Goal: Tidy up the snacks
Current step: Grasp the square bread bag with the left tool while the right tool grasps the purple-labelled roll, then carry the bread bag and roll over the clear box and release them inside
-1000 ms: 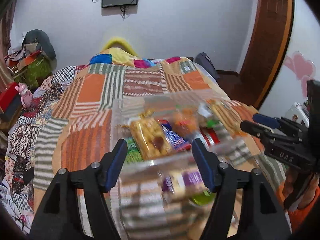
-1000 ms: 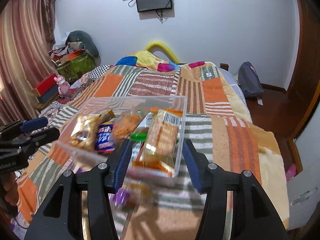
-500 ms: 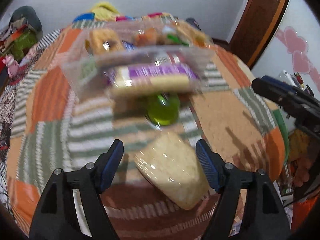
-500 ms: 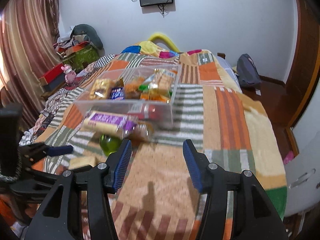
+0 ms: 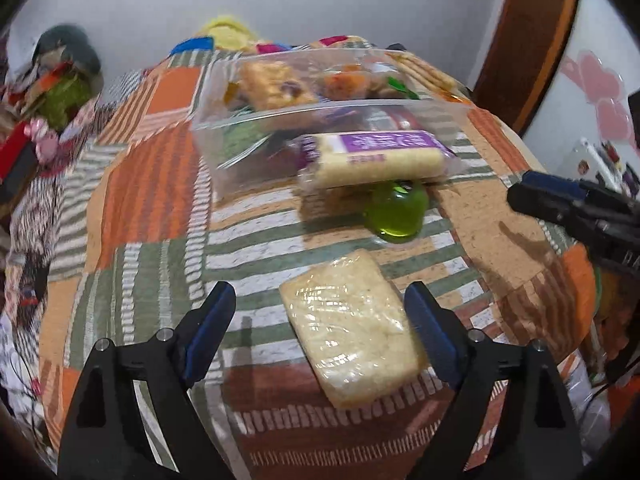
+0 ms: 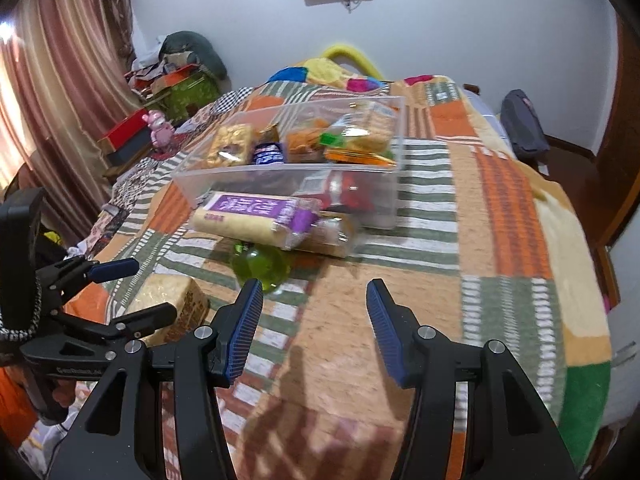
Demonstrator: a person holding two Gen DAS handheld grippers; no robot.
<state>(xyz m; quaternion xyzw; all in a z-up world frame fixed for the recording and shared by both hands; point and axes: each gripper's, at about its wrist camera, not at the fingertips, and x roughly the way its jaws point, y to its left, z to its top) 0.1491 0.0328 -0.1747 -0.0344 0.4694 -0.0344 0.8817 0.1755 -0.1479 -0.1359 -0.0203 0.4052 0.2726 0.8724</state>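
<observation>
A clear plastic bin (image 5: 224, 168) (image 6: 384, 196) holding several snack packs stands on the patchwork bedspread. A long cracker pack with a purple label (image 5: 376, 156) (image 6: 256, 220) lies in front of it, partly over a green jelly cup (image 5: 400, 212) (image 6: 262, 266). A pale wrapped rice cake block (image 5: 352, 332) (image 6: 168, 300) lies nearest. My left gripper (image 5: 320, 328) is open, its fingers on either side of the block, apart from it. My right gripper (image 6: 312, 332) is open and empty above bare bedspread, right of the jelly cup.
The bed's edge drops off at the right (image 6: 592, 320) and near side. Boxes and clutter (image 6: 176, 88) stand left of the bed by the curtain. A dark bag (image 6: 520, 124) lies on the floor at the far right, by the wooden door frame (image 5: 516, 40).
Both grippers have pulled back from the bin, which now rests on the bed farther away. My left gripper has dropped low, so the rice cake block lies between its fingers.
</observation>
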